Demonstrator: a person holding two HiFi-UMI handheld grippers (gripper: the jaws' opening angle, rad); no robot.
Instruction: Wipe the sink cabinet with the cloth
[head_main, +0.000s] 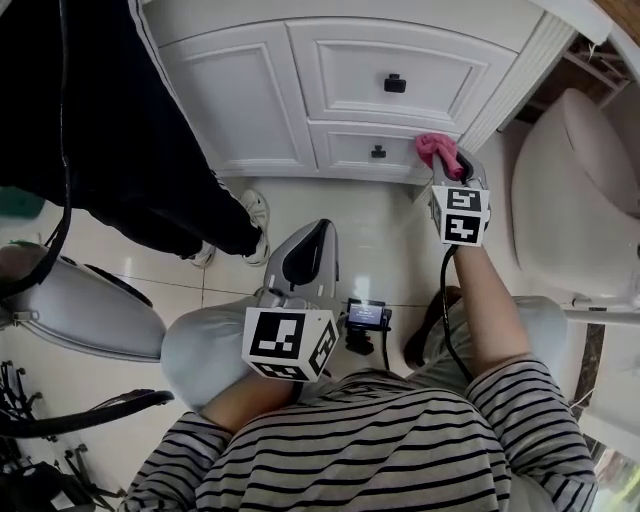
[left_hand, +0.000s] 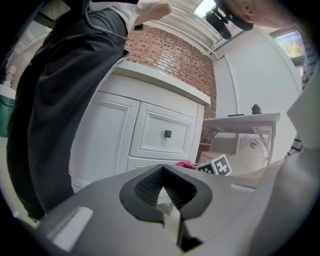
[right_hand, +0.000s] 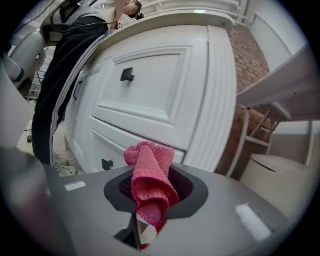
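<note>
The pink cloth (right_hand: 149, 186) is sitting bunched in a fold between the jaws of your right gripper (head_main: 446, 168), which are closing tight on it. The head view is showing its free end up at the right end of the lower drawer (head_main: 350, 150), beside the fluted corner post (head_main: 520, 72) of the sink cabinet (head_main: 250, 90). Whether the cloth is actually pressing on the paint or hanging just short, neither view is making clear.

To wipe well, you are wanting the soft wad to lead, not the hard jaw tips, so be tilting the gripper until the fold is lying flat against the drawer face. You are working with only a small patch of cloth, so overlapping passes along the panel are probably going to serve better than wide sweeps. The moulded grooves and the lower knob (head_main: 378, 152) are likely to be snagging the wad, so you are better off going around them slowly.

Your left gripper (left_hand: 167, 194) is resting over your knee with its jaws together on nothing, well clear of the cabinet. Another person's shoe (head_main: 256, 210) is standing just beside the cabinet's base to your left, and the toilet (head_main: 570, 190) is crowding your right elbow.
</note>
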